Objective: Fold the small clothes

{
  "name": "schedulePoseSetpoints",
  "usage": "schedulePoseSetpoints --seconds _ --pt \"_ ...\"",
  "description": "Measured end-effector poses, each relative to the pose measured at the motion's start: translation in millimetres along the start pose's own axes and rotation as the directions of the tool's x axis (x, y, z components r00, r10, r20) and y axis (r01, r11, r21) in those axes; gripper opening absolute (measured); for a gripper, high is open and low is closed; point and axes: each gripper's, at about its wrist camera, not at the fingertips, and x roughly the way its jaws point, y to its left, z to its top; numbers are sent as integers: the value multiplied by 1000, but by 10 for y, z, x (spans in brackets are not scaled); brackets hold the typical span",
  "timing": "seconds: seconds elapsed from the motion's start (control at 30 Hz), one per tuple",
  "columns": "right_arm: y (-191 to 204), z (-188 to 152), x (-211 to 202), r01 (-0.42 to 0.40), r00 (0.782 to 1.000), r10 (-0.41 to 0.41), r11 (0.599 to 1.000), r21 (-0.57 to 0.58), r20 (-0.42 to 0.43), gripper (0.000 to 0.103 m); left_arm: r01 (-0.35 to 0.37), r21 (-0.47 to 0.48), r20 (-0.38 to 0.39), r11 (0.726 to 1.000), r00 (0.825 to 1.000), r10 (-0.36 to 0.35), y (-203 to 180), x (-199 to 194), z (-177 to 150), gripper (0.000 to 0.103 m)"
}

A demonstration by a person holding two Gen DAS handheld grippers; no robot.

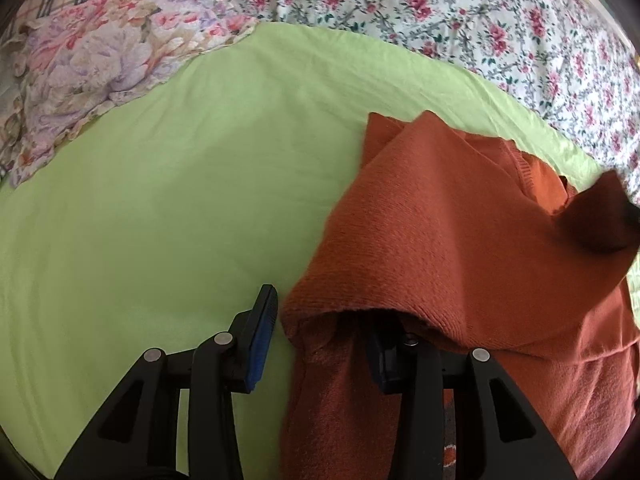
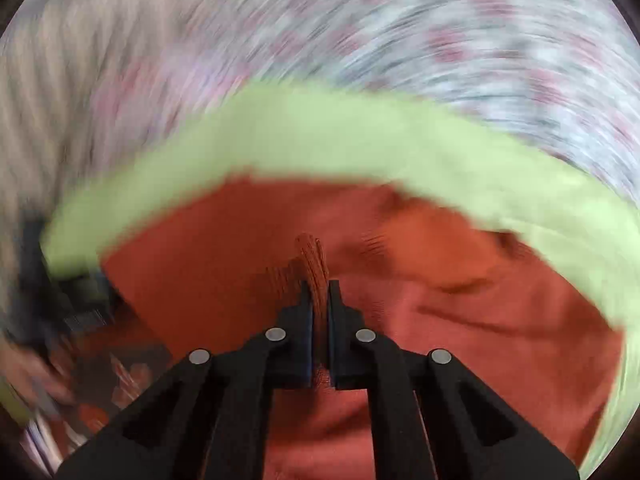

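A rust-orange knitted garment (image 1: 460,240) is spread on a light green sheet (image 1: 160,200) laid over a flowered bedcover (image 1: 440,12), with a pastel floral pillow (image 1: 100,52) well apart at the far left. In the right wrist view the right gripper (image 2: 320,292) is seen clamped together on a pinched ridge of the orange knit, the fabric standing up between the pads; that view is heavily smeared, so little else in it can be told. In the left wrist view the left gripper (image 1: 320,320) is seen with its jaws apart: one finger lies bare over the green sheet just beside the garment's edge, while the other is buried under a draped fold of the knit. No pinch on the cloth is shown there, so the left jaws are judged open, with the garment's edge lying between them. The step in hand is judged to be the taking up of the garment for a fold, the right side already being gripped. The next move is judged to call for the left jaws to be closed on the near edge, so that both held points can be lifted and carried over together without the fold slipping or bunching.
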Motion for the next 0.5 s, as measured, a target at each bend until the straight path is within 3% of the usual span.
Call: schedulePoseSetpoints --seconds 0.07,0.17,0.3,0.37,0.5 --pt "-409 -118 -380 15 995 -35 977 211 91 6 -17 -4 6 1000 1000 17 -12 -7 -14 42" --pt "-1005 -606 -800 134 975 -200 880 456 100 6 -40 -4 10 999 999 40 -44 -17 -23 42" --pt "-1120 -883 -816 154 977 -205 853 499 50 6 -59 -40 29 997 998 60 -14 -76 -41 42" --pt "-1115 -950 -811 147 978 -201 849 507 53 6 -40 -90 42 995 998 44 68 -116 -64 42" --pt "-1125 -1060 -670 162 984 -177 840 517 -21 6 -14 -140 20 990 1000 17 184 -85 -82 42"
